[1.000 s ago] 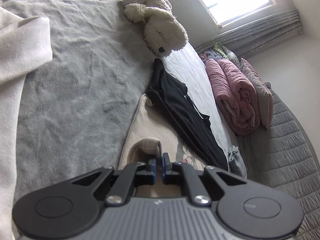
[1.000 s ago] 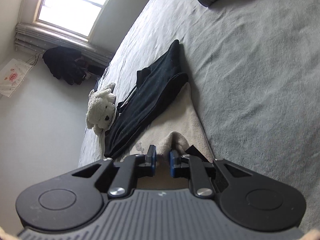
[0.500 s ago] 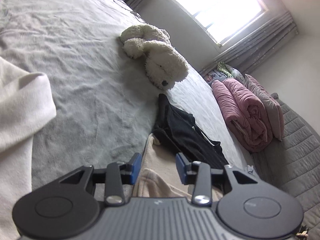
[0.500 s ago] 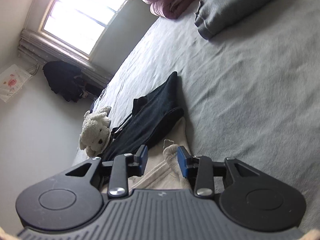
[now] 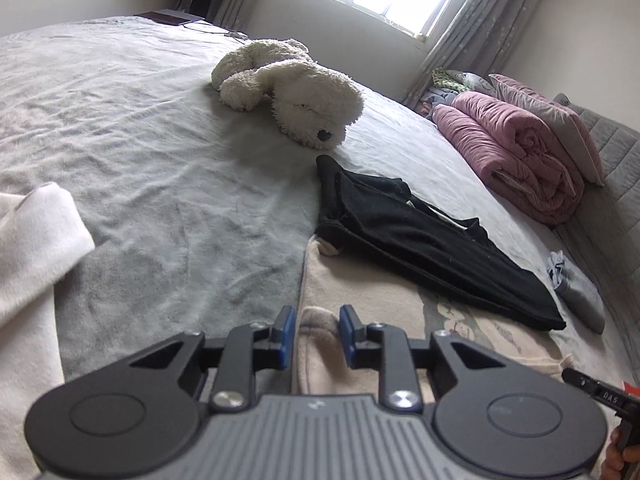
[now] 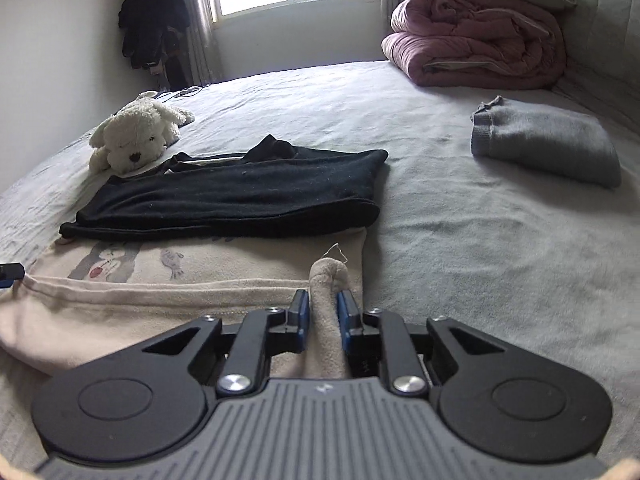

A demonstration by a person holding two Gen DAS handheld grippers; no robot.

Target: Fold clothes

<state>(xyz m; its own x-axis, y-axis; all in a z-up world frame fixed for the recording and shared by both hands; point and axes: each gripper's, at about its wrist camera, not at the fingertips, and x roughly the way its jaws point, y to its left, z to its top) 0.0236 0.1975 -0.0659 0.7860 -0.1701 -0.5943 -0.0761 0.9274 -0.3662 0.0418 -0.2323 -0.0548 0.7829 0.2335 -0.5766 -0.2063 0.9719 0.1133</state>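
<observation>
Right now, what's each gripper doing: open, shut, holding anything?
Left gripper: jaws closing around a fold of the cream garment, not yet pressing it.
Right gripper: jaws closing, pads already pinching a bunched fold of the same garment.

Bed sheet (image 6: 460, 240): pale grey, plain. Spread garment (image 6: 160, 300): cream-beige, printed with small grey and red cartoon figures. Folded garment (image 6: 240, 196): black. Plush dog (image 6: 132, 136): white with a black nose. Rolled quilt (image 6: 476, 36): dusty pink. Folded item (image 6: 548, 144): grey. Each claw is shown black with blue pads (image 5: 286, 332).
</observation>
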